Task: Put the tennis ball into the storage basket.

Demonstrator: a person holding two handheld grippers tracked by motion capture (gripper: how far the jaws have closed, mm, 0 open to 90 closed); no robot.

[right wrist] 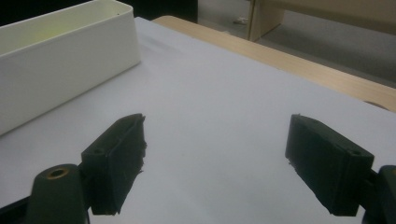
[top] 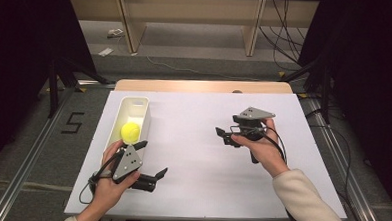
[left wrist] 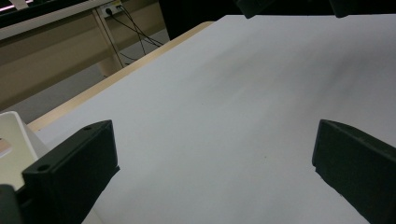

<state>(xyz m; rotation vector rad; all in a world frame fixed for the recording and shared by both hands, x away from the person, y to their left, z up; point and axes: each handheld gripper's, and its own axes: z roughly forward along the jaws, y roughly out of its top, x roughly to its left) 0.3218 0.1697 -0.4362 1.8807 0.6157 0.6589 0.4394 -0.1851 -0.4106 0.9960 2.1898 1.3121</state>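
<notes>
Your left claw (top: 151, 160) sat wide open, jaws spread apart with nothing between them, hovering just beside the near end of the white bin (top: 141, 102). In the left gripper view, those two black jaws framed only bare white sheet (left wrist: 243, 102), with a corner of the bin peeking in beside one jaw. Your left hand (top: 112, 179) wrapped the handle, cable trailing off toward the desk's near edge.

Your right claw (top: 224, 134) was open too, jaws apart and empty, pointed across toward the bin from well off to its right side. In the right gripper view, the bin's long white wall (right wrist: 60, 65) ran along beyond one jaw, with a faint yellow-green glow on its inner face. Your right hand (top: 260, 146) gripped from behind, cream sleeve (top: 307, 203) reaching back to the near edge.

The yellow ball (top: 130, 132) lay inside the bin, in its nearer half, close to your left claw. The bin stood along the left side of the white sheet, and the wooden desk (top: 200, 85) showed past the bin's far end.
</notes>
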